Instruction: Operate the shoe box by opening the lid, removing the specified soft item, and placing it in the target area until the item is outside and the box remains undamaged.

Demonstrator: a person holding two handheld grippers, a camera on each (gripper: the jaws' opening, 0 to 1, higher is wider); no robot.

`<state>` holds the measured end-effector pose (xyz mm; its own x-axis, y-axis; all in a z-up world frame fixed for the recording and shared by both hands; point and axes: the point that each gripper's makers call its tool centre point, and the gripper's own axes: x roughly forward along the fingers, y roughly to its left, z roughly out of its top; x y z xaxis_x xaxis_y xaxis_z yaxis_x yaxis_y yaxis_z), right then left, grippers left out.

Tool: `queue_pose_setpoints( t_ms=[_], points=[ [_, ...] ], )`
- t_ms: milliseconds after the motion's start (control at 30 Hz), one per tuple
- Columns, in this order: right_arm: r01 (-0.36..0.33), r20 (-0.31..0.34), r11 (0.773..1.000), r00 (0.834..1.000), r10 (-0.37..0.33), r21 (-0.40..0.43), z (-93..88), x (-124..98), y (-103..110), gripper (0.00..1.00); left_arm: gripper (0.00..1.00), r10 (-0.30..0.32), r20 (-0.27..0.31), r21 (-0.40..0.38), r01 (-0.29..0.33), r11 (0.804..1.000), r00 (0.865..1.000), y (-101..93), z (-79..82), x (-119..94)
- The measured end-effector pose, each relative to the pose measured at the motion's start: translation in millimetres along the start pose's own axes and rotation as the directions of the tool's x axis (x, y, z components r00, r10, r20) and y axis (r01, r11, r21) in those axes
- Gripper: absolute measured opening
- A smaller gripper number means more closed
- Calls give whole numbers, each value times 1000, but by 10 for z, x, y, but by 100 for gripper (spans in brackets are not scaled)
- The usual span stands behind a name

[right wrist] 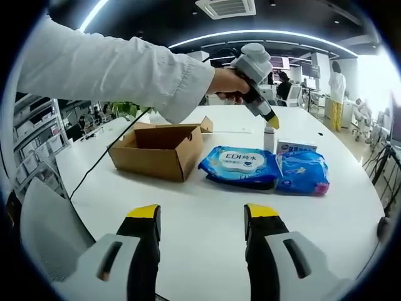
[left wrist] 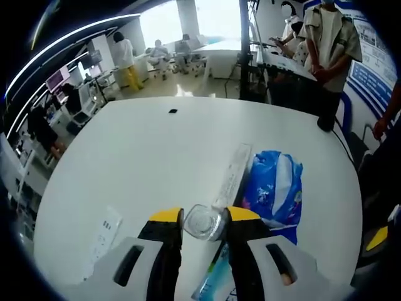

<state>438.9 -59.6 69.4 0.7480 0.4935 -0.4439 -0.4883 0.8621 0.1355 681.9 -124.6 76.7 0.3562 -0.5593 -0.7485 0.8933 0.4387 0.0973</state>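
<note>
Left gripper point(left wrist: 203, 221): in the left gripper view we see its yellow-tipped jaws clamped on a small clear bottle point(left wrist: 203, 222), seen top-down, cap end toward the camera. In the right gripper view the same gripper point(right wrist: 270, 119) shows up at the end of a white sleeve point(right wrist: 113, 69), hand point(right wrist: 229, 83) wrapped around the grey body, tip angled down onto that bottle point(right wrist: 269, 139), which stands upright on the white table point(right wrist: 188, 213).

Right gripper point(right wrist: 202, 216): jaws apart, nothing between them, hovering over bare tabletop (well short of the items).

Shoe box point(right wrist: 158, 150): brown cardboard, lid already folded back, open top facing up, sitting on the table to the left of the packs in the right gripper view. We can't tell what's inside from this angle.

Soft items: a blue wet-wipe pack point(right wrist: 241, 166) lies flat just beside the box, outside it. Touching its right edge is a blue-and-white plastic pack point(right wrist: 304, 172), also visible in the left gripper view point(left wrist: 276, 188) next to the gripped bottle. A small white carton point(right wrist: 296, 148) stands behind that pack, just beside the bottle. A long clear strip point(left wrist: 232, 175) lies along the pack's edge.

Background: people standing near the far side of the table point(left wrist: 150, 163).
</note>
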Motion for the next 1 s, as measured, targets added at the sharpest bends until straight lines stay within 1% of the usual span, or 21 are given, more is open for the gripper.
queue_pose_setpoints(
  t_ms=[100,233,300,367,567,667,800,900,1000],
  points=[
    [2,0,1000,1000,-2,3,-4,-12,-15,50,31,0,12,2,-1,1000,1000,12,33,8],
    [4,3,1000,1000,-4,6,-4,-28,-27,50,34,4,11,7,-4,1000,1000,9,17,-9],
    [4,2,1000,1000,-4,4,-13,-31,-26,50,33,2,6,10,-2,1000,1000,-40,10,-34],
    [3,2,1000,1000,-3,4,-20,-32,-23,50,32,-3,-1,14,3,1000,1000,14,23,28],
    [3,2,1000,1000,-3,7,-35,-42,-20,50,33,-2,-12,17,2,1000,1000,12,-7,20],
    [2,2,1000,1000,-2,10,-42,-42,-17,50,34,6,-1,24,-6,1000,1000,46,14,9],
    [3,3,1000,1000,-3,12,-56,-45,-18,50,33,8,-1,26,-8,1000,1000,74,5,13],
    [3,3,1000,1000,-3,13,-61,-44,-20,50,28,6,-5,30,-6,1000,1000,84,-12,10],
    [3,1,1000,1000,-3,14,-69,-38,-23,50,27,5,-1,35,-5,999,1000,101,11,28]
  ],
)
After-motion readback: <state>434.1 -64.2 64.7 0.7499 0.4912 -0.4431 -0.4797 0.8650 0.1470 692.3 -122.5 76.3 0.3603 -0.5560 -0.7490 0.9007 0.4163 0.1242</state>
